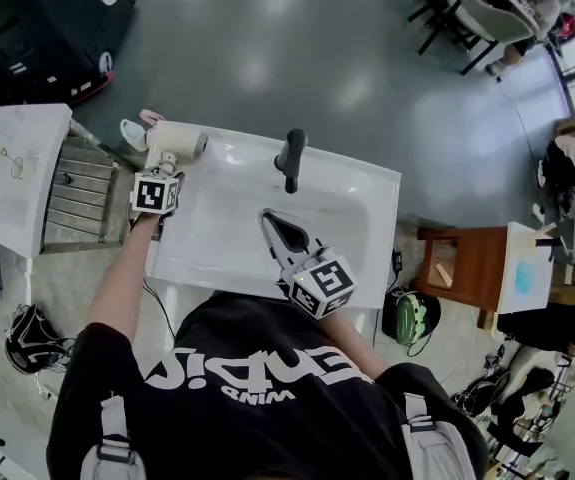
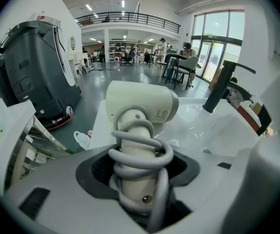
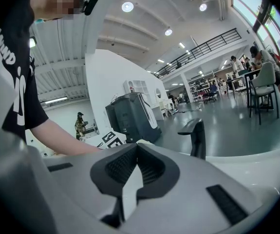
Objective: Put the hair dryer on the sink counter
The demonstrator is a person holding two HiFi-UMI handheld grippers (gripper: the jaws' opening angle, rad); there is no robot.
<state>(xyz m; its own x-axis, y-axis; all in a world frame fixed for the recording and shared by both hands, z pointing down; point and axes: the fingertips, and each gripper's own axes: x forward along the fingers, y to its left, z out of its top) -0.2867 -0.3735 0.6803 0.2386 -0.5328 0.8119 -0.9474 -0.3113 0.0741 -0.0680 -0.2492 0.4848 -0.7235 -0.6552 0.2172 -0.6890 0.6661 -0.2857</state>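
Left gripper view, left gripper (image 2: 140, 167) fingers clamped on cord-wound hair dryer (image 2: 140, 103), handle base hidden, far-left corner of bench (image 1: 189, 251), right gripper (image 3: 136, 152) fingers together.

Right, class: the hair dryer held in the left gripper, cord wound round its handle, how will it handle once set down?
The hair dryer probably feels top-heavy: its wide barrel sits beyond the narrow handle clamped by the left gripper. The rounded barrel may roll on the glossy sink counter. The wound cord looks springy and could uncoil.
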